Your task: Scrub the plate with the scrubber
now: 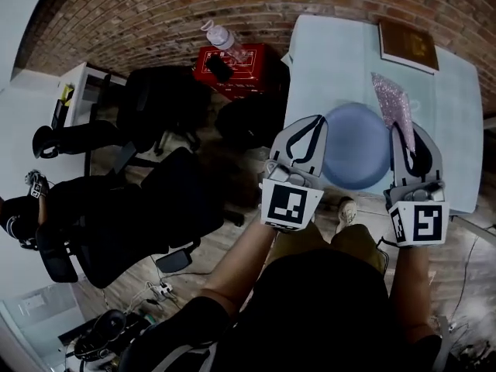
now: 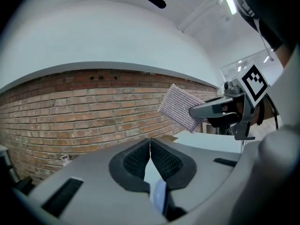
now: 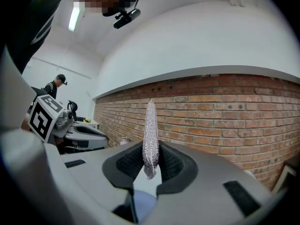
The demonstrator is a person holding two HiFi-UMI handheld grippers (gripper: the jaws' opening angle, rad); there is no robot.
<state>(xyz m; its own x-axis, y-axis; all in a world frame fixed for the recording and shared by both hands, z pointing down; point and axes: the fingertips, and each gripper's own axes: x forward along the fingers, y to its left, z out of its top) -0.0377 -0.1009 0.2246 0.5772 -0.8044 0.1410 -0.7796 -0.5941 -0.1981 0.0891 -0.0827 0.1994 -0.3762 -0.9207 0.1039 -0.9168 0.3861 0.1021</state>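
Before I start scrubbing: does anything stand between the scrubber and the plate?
Nothing visible does. The right gripper holds the scrubber by the right edge of the plate, and the plate's face is bare.

No legible word, brand or number anywhere.
- Red box (image 1: pixel 236 68) on floor beside pale blue table (image 1: pixel 341 60): white print on top, too small to read.
- Brown flat board (image 1: pixel 408 45) at table's far corner: yellowish marks, illegible.
- Black-and-white square marker (image 1: pixel 284 205) on cube of left gripper (image 1: pixel 316 122), and a like marker on cube of right gripper (image 1: pixel 404 130): coded blocks only, no letters.
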